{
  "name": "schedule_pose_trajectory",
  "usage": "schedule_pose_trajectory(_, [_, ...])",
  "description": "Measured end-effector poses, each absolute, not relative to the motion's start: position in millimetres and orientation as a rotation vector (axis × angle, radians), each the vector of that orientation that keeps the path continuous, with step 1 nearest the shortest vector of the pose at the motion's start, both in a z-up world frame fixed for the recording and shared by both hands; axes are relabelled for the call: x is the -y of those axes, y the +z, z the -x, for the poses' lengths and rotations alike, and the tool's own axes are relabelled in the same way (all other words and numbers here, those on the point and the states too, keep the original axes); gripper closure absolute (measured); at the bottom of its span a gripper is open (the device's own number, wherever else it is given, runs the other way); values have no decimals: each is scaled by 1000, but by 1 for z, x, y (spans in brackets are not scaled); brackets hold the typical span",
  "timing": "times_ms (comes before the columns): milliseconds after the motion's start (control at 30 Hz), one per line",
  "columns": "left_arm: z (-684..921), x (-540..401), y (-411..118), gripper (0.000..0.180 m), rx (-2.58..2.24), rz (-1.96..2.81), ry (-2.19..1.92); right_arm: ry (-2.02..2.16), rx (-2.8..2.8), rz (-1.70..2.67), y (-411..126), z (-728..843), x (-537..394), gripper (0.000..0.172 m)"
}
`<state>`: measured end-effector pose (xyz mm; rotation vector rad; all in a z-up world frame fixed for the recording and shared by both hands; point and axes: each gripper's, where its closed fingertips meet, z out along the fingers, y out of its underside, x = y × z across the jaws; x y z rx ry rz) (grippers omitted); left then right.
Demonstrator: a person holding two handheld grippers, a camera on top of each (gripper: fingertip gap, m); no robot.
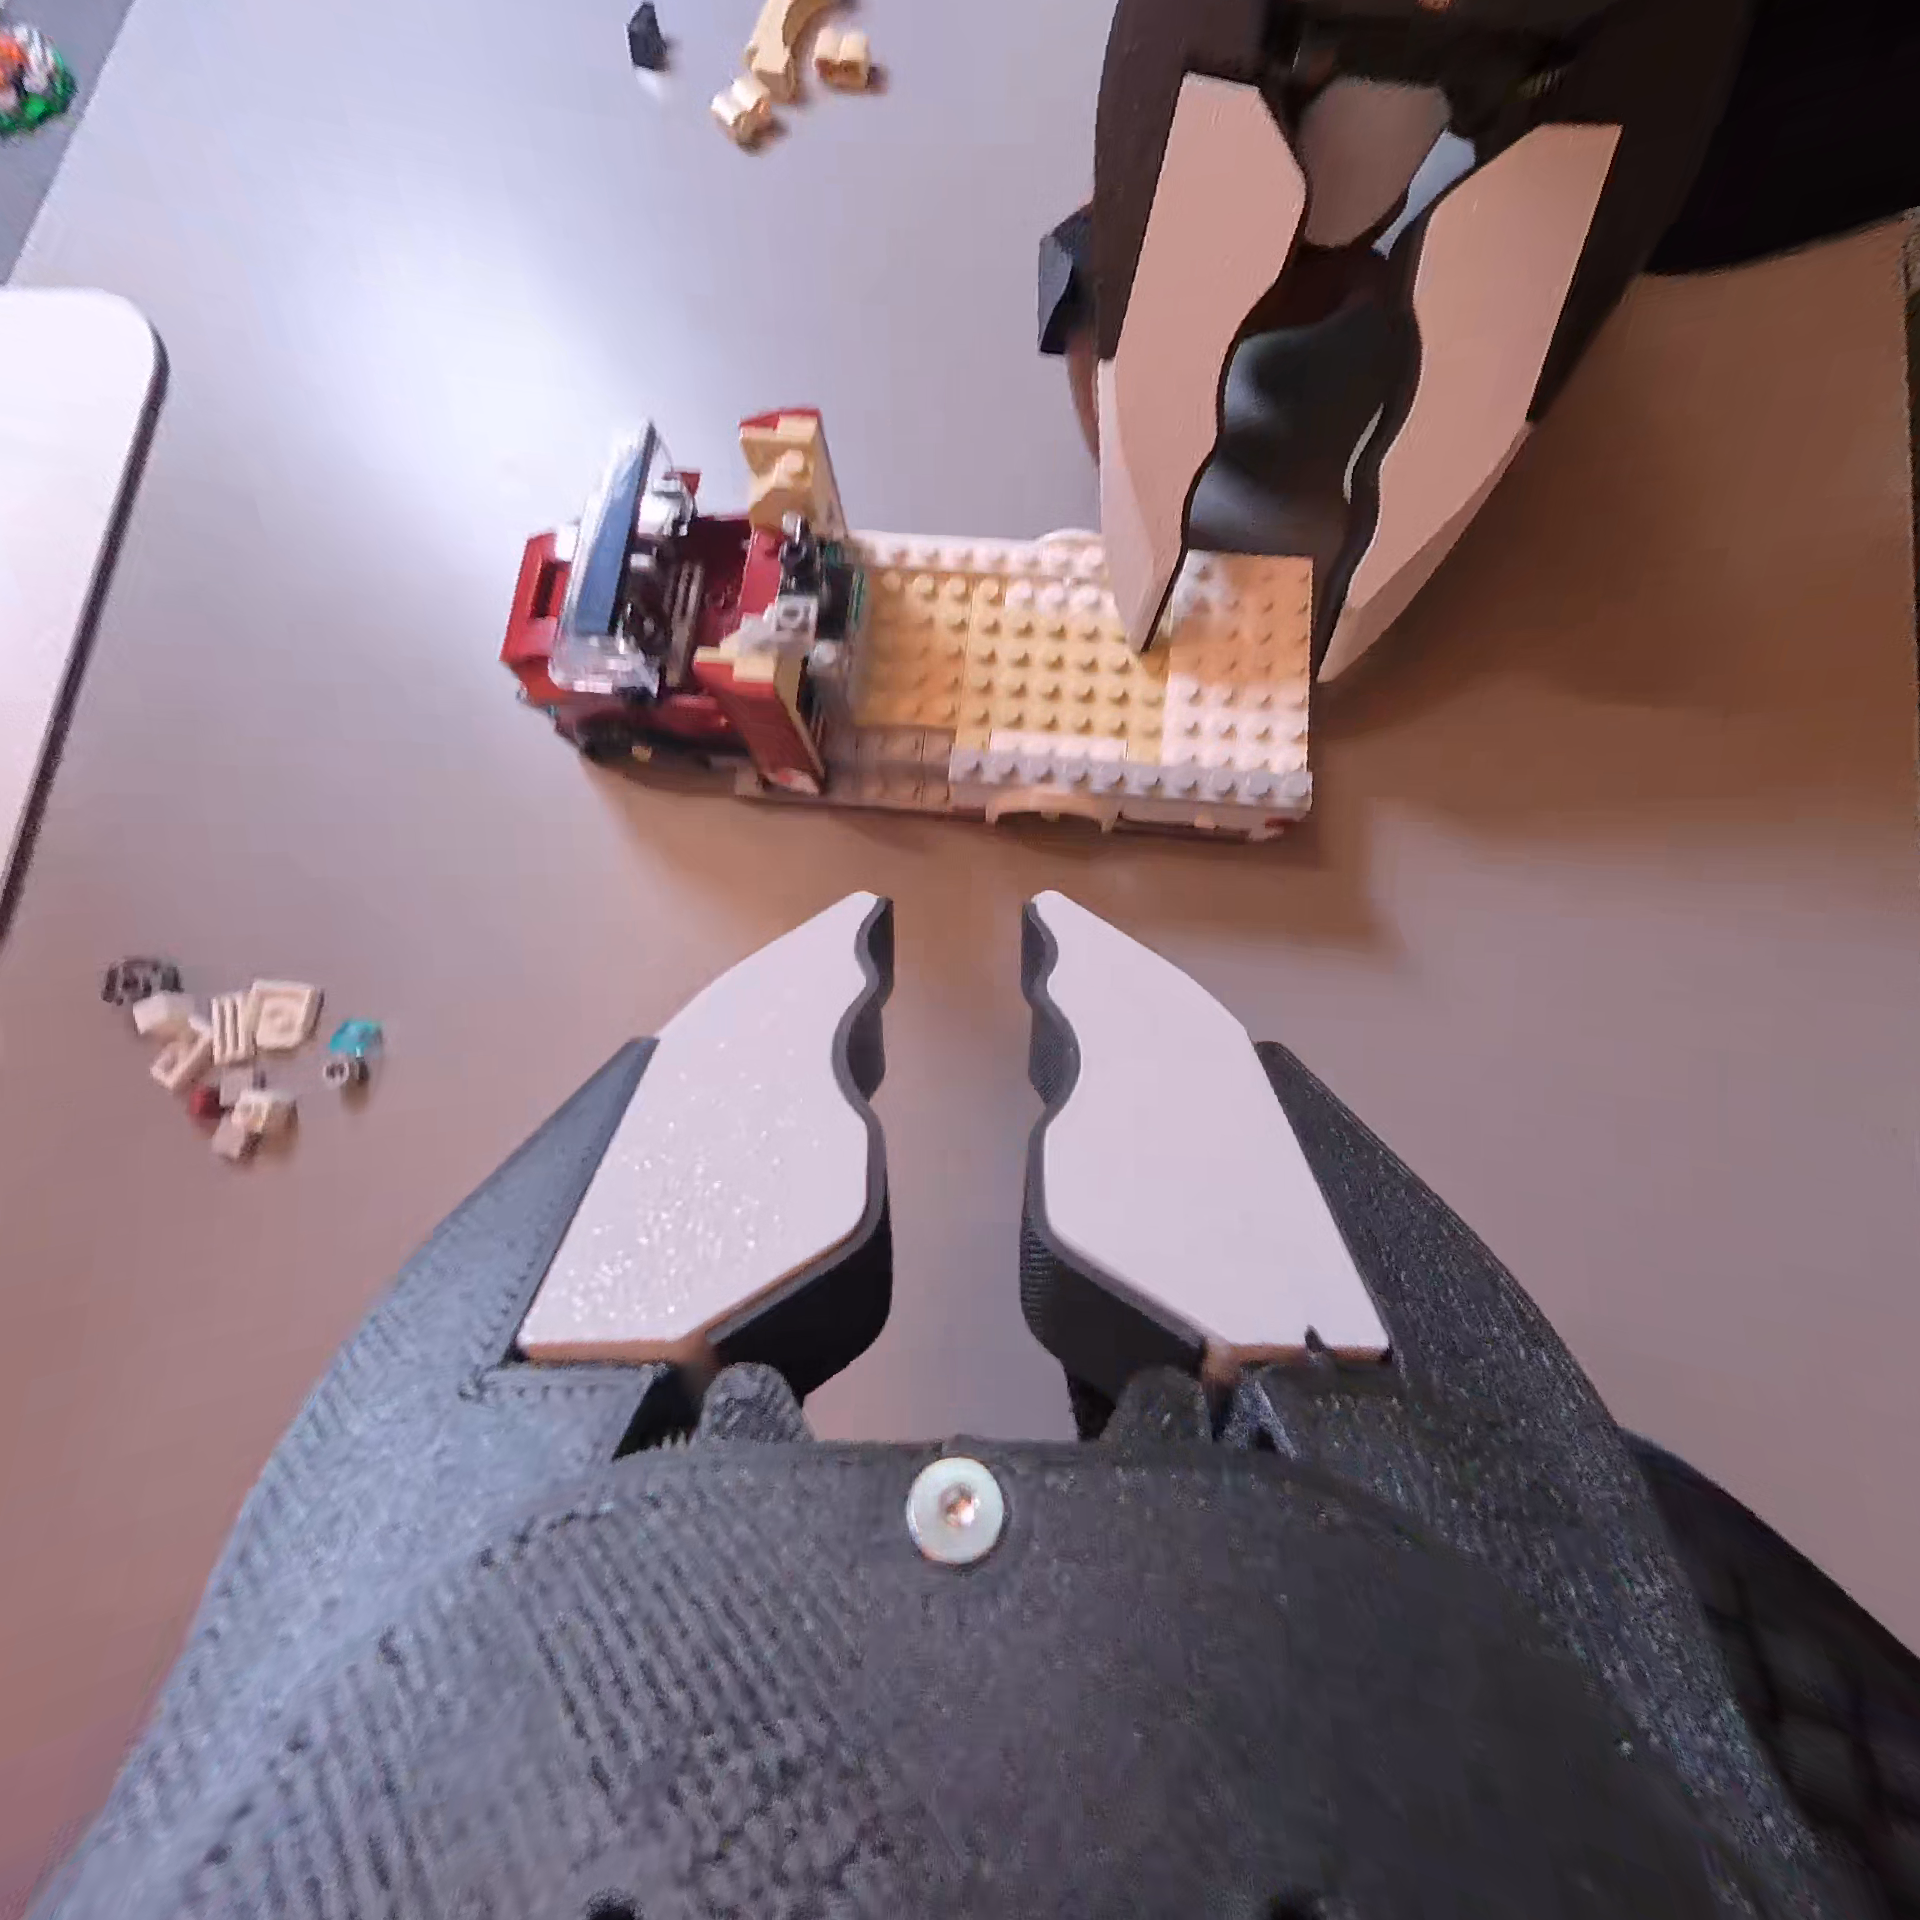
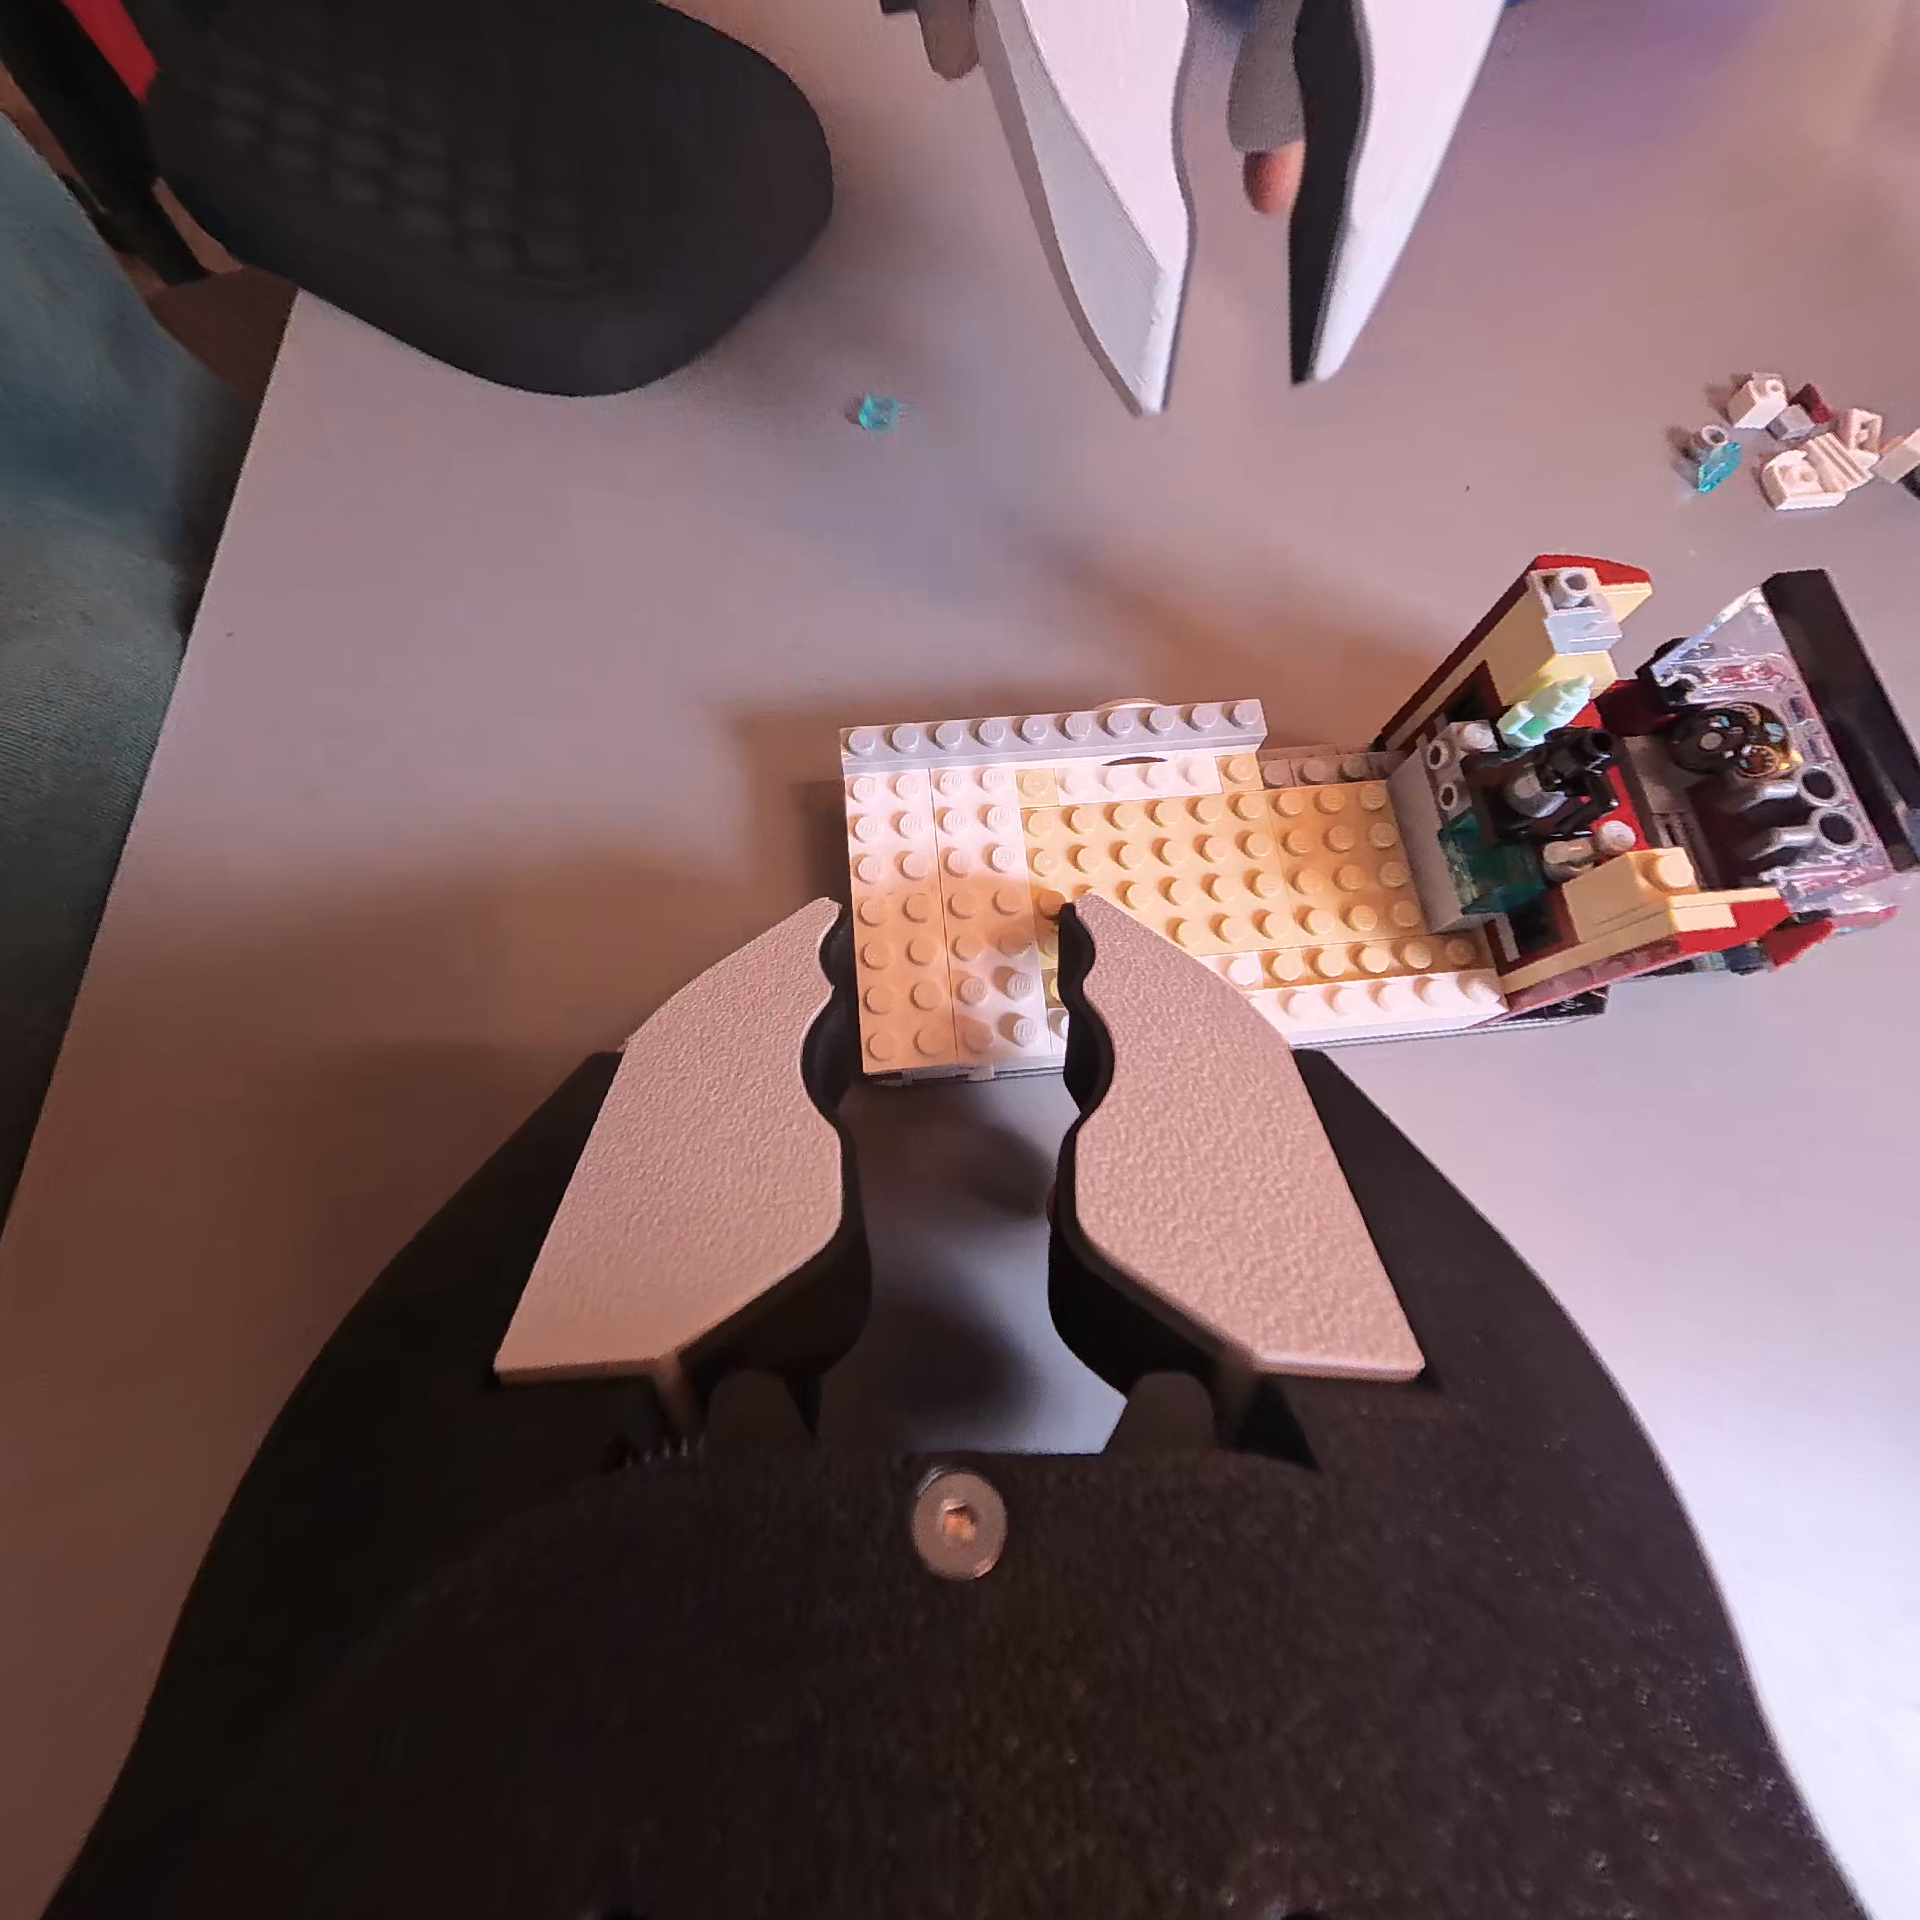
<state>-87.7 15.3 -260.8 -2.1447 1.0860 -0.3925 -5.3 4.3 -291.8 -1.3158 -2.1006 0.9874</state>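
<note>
A toy brick truck lies on the table, with a dark red cab (image 1: 623, 613) and a flat tan and white studded bed (image 1: 1039, 665). It also shows in the right wrist view (image 2: 1195, 862). My right gripper (image 2: 956, 914) clamps the rear end of the bed. One finger (image 2: 727, 1091) is against the rear edge and the other (image 2: 1195, 1091) is planted on the studs. It also shows in the left wrist view (image 1: 1242, 655). My left gripper (image 1: 956, 904) is open and empty. It hovers over bare table just short of the truck's near side, and it also shows in the right wrist view (image 2: 1226, 390).
A heap of small loose bricks (image 1: 239, 1049) lies left of my left gripper. Tan pieces (image 1: 790, 62) and a black piece (image 1: 646, 36) lie at the far side. A turquoise bit (image 2: 878, 414) lies alone. A white slab (image 1: 62, 520) is at the left and a black chair (image 2: 488, 187) stands beyond the table edge. One gripper's finger ends stand about 10 cm off the other's. From the left gripper's tips to the turquoise bit (image 2: 878, 414) is close to 10 cm.
</note>
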Motion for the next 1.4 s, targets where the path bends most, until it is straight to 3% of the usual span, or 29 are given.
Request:
schedule_pose_trajectory(300, [121,75,-312,157,-1204,2523,-460,968,2100,1323,-292,0,-10,133])
schedule_pose_trajectory(633, [113,67,-317,172,-1346,2420,-349,959,2094,1335,-292,-2,-12,133])
schedule_pose_trajectory(767, [121,29,-311,173,-1252,2346,-226,962,2094,1333,-291,-3,-12,133])
schedule_pose_trajectory(1067, [212,-130,-302,172,-512,2388,173,1074,1967,1353,-270,-1,-21,133])
schedule_pose_trajectory(1400, [191,-120,-281,140,-563,2259,34,1084,1927,1345,-265,-3,-28,133])
